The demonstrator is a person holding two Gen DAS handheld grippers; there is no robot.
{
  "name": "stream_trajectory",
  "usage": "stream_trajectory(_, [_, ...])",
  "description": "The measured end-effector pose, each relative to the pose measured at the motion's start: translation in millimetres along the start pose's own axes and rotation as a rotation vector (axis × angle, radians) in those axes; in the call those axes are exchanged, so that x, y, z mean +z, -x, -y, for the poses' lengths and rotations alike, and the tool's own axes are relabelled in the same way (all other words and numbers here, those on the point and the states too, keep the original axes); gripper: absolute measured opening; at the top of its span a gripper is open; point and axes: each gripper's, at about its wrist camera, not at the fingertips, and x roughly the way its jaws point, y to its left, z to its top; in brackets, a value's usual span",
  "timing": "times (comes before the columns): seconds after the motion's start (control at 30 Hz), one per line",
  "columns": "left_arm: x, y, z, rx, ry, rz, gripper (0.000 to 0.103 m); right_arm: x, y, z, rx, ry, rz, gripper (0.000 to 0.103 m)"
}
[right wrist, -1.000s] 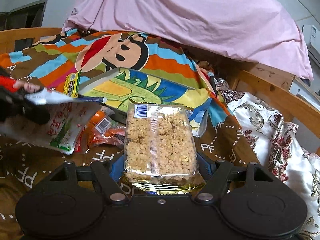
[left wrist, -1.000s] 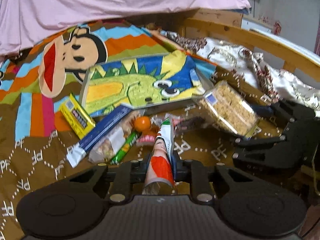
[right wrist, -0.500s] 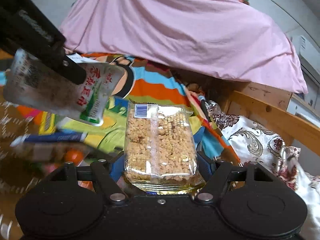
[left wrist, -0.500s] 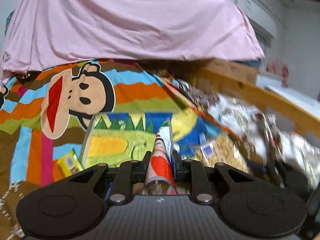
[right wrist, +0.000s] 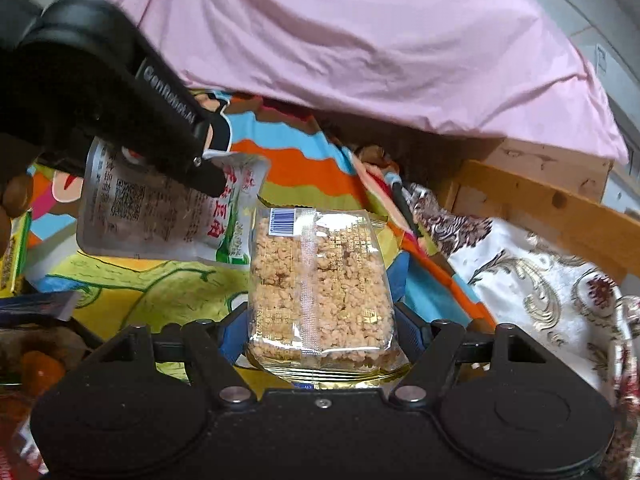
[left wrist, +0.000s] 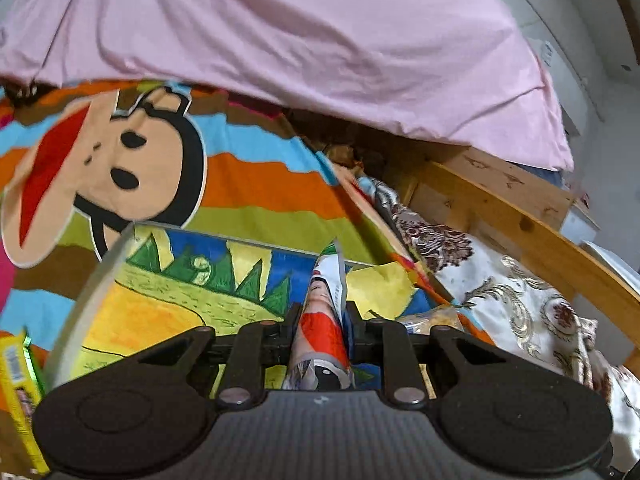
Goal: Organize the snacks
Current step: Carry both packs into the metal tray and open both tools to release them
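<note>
My left gripper [left wrist: 322, 320] is shut on a flat silver snack pouch [left wrist: 322, 320] with red and green print, held edge-on in the air above the dinosaur-print tray [left wrist: 160, 304]. The right wrist view shows the same pouch [right wrist: 160, 216] hanging from the left gripper [right wrist: 204, 172] over the tray [right wrist: 160, 292]. My right gripper [right wrist: 320, 320] is shut on a clear pack of puffed-rice cake [right wrist: 320, 284], held just right of the pouch, above the tray's right part.
A yellow snack packet [left wrist: 18, 396] lies left of the tray. A blue bar [right wrist: 36, 304], an orange round sweet [right wrist: 40, 368] and other wrappers lie at lower left. A pink sheet [left wrist: 320, 40] hangs behind. A wooden bed rail [left wrist: 520, 232] and floral cloth [right wrist: 540, 288] are on the right.
Both grippers have lifted with their snacks and moved forward over the tray. The left gripper with the pouch has come close beside the rice-cake pack.
</note>
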Motion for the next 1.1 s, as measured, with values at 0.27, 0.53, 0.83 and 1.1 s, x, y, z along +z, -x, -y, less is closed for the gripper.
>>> stream_trajectory(0.27, [-10,-28,-37,0.029,0.143,-0.051,0.024,-8,-26,-10,0.023,0.02,-0.053,0.075])
stream_trajectory(0.53, [-14,-33,-45,0.112,0.094,-0.072,0.03,-11,-42,-20,0.06,0.021,-0.099,0.076])
stream_trajectory(0.83, [-21,-38,-50,0.249,0.044,-0.111,0.072,-8,-40,-15,0.069,-0.014,-0.092,0.087])
stream_trajectory(1.1, [-14,-10,-45,0.286,-0.005,-0.033,0.1,9,-13,3,0.071,-0.121,-0.03,0.094])
